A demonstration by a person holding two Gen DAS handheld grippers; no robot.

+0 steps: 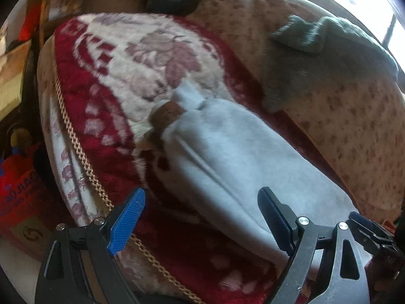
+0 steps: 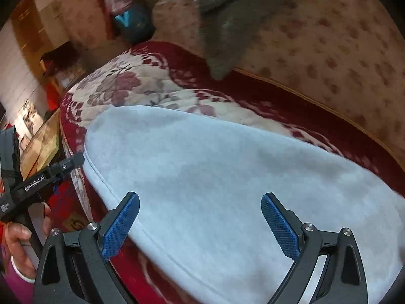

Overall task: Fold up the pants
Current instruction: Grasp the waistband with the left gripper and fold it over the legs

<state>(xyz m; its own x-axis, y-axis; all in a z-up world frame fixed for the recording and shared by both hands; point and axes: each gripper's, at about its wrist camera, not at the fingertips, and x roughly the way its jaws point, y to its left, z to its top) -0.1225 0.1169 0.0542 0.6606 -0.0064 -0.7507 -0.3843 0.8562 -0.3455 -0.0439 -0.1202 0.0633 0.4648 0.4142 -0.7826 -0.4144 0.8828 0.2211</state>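
Item: pale grey pants (image 2: pixel 227 182), lying flat on the red floral blanket (image 1: pixel 96 116) over the sofa. Left gripper (image 1: pixel 200 217) and right gripper (image 2: pixel 200 224): fingers spread wide, empty, above the cloth. Risk, we judge: pinching blanket pile along with the hem. Legible: "GenRobot.AI" on the left gripper's arm (image 2: pixel 34 183).

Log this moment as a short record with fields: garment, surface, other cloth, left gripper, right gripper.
garment: pale grey fleece pants, lying flat, seam along the near edge
surface: red and cream floral plush blanket spread on a bed
other cloth: dark grey knit garment on the beige spotted cover beyond the blanket
left gripper: jaws wide apart above the pants' edge, nothing held
right gripper: jaws wide apart over the pants, nothing held
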